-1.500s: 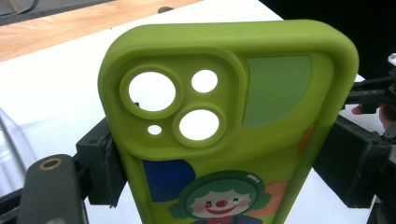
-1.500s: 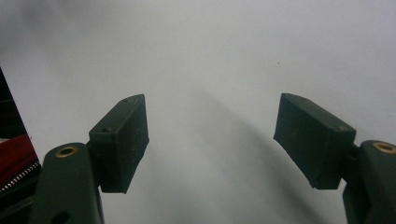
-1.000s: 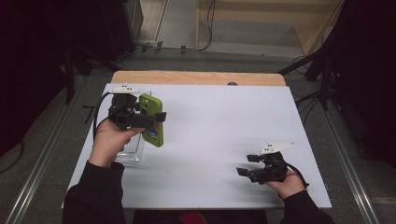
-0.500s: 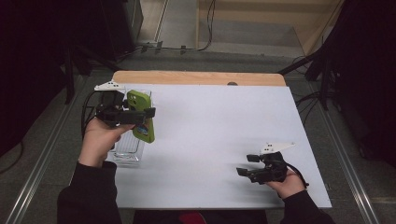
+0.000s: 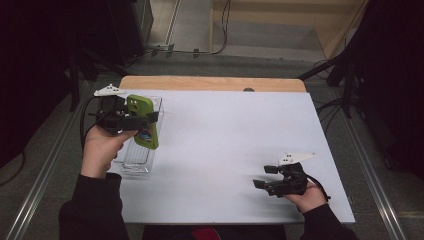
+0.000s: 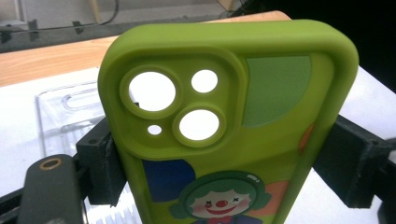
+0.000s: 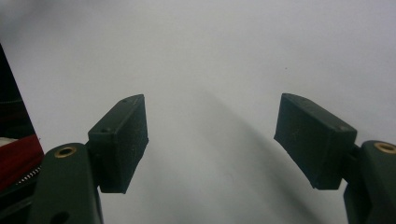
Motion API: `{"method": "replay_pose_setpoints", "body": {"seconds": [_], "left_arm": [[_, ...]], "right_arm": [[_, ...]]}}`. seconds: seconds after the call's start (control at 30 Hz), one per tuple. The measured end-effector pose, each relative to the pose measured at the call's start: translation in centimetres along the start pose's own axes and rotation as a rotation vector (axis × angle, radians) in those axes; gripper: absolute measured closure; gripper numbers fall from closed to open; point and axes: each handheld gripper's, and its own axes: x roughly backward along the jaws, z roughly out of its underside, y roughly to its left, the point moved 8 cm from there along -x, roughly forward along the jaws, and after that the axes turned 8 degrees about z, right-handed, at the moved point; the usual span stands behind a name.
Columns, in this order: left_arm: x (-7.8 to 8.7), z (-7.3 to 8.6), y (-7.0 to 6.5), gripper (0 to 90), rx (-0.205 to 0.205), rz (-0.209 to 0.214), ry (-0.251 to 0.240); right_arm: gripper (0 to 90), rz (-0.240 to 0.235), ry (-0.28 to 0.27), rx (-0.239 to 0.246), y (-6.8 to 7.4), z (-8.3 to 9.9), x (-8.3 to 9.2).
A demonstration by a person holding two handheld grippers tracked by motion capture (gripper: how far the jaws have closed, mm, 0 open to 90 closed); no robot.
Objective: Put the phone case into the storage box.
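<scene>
My left gripper (image 5: 145, 120) is shut on a lime-green phone case (image 5: 143, 121) and holds it upright above a clear plastic tray (image 5: 134, 162) at the table's left side. In the left gripper view the case (image 6: 229, 116) shows camera cut-outs and a clown print, and both black pads press on its sides. The clear tray (image 6: 60, 109) lies behind it. Low at the table's front right, my right gripper (image 5: 264, 176) points left. Its jaws stand open over bare white tabletop (image 7: 210, 70), nothing between them.
The white table top (image 5: 230, 140) has a wooden strip (image 5: 210, 83) along its far edge. Dark floor, cables and a metal rail (image 5: 35, 190) surround the table. A small dark spot (image 5: 248, 90) sits at the far edge.
The left hand has carried the green case leftward and away from me, over the far part of the clear tray. The right hand has kept still.
</scene>
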Motion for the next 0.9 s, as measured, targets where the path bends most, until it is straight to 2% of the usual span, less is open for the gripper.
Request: {"method": "replay_pose_setpoints", "body": {"seconds": [0.33, 0.53, 0.63, 0.7, 0.73, 0.8, 0.9], "left_arm": [[-0.6, -0.8, 1.6, 16.3, 0.031, -0.025, -0.012], [-0.7, -1.5, 2.7, 16.3, 0.034, -0.051, -0.023], [-1.0, -1.9, 3.0, 16.2, 0.034, -0.046, -0.020], [-1.2, -2.1, 3.4, 16.2, 0.026, -0.062, -0.021], [-1.3, -2.3, 3.5, 16.3, 0.019, -0.059, -0.037], [-1.5, -2.5, 4.0, 16.2, 0.032, -0.048, -0.049], [-1.8, -2.9, 4.8, 16.3, 0.036, -0.079, -0.048]], "right_arm": [[23.2, 0.000, -0.015, -0.009, -0.1, -0.2, 0.1], [23.2, 0.002, -0.021, -0.011, -0.2, -0.3, 0.2], [23.2, 0.001, -0.022, -0.010, -0.1, -0.3, 0.1], [23.2, 0.003, -0.024, -0.009, -0.1, -0.3, 0.1], [23.2, 0.003, -0.026, -0.007, -0.1, -0.3, 0.1], [23.2, 0.004, -0.028, -0.005, -0.1, -0.4, 0.1], [23.2, 0.003, -0.028, -0.002, 0.0, -0.4, 0.1]]}}
